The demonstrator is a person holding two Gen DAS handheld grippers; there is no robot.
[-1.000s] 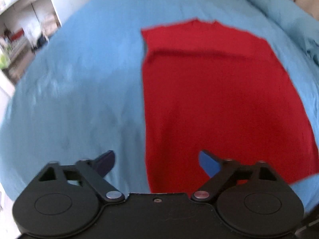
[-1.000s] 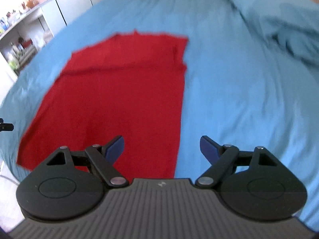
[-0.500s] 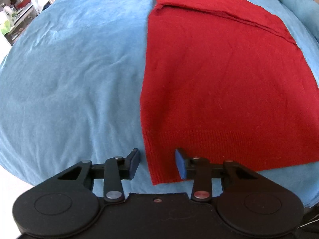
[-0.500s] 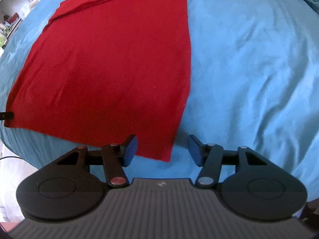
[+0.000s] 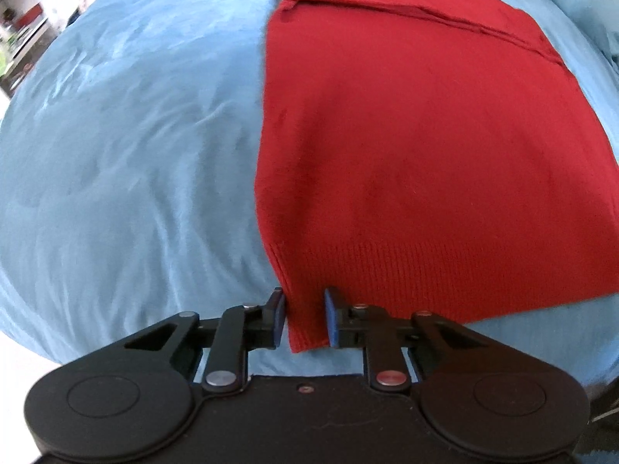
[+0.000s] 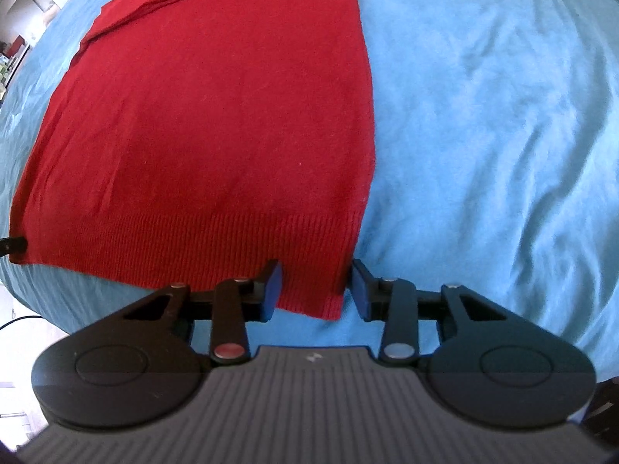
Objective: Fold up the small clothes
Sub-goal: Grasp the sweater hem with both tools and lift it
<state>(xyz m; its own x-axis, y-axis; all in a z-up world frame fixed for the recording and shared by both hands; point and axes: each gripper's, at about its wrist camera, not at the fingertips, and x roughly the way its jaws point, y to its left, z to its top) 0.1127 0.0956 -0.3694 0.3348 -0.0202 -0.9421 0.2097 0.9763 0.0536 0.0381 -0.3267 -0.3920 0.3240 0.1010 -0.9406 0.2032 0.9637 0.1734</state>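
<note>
From my right wrist view I see the red knit garment lying flat on the blue bedspread, its ribbed hem nearest the camera. My right gripper points down at the hem's right corner, and its jaws have just been closing, with that corner between the blue pads. A gap shows on each side, so the pads do not press the cloth. A folded band crosses the garment's far end.
</note>
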